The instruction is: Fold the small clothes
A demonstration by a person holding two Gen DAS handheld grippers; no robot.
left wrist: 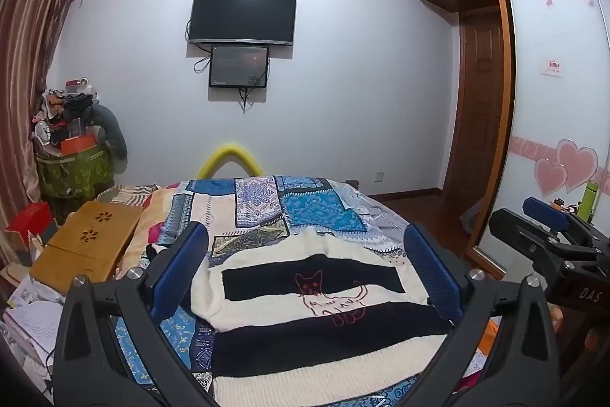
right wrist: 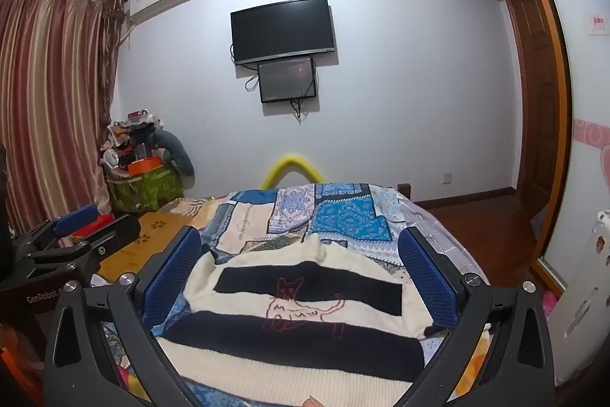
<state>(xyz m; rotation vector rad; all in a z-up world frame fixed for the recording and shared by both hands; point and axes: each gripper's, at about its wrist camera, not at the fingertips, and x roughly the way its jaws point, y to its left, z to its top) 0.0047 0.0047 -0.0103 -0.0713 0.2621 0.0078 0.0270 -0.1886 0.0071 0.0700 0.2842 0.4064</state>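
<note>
Far left: striped curtains (right wrist: 45,94), one cluttered green hamper (left wrist: 74,172), one bamboo lap tray (left wrist: 89,239) on the bed's left side. Left hand-held gripper (left wrist: 305,268): released, both blue pads spread wide, nothing between them but air. Centre: one sweater (left wrist: 316,315), cream with black stripes and a red outline cat, lies flat on the patchwork bedspread (left wrist: 267,209). Wall behind carries two screens, the larger television (left wrist: 243,15) above the smaller. Right hand-held gripper (right wrist: 301,273): likewise released, empty. Far right: wardrobe (left wrist: 556,71) with heart stickers.
</note>
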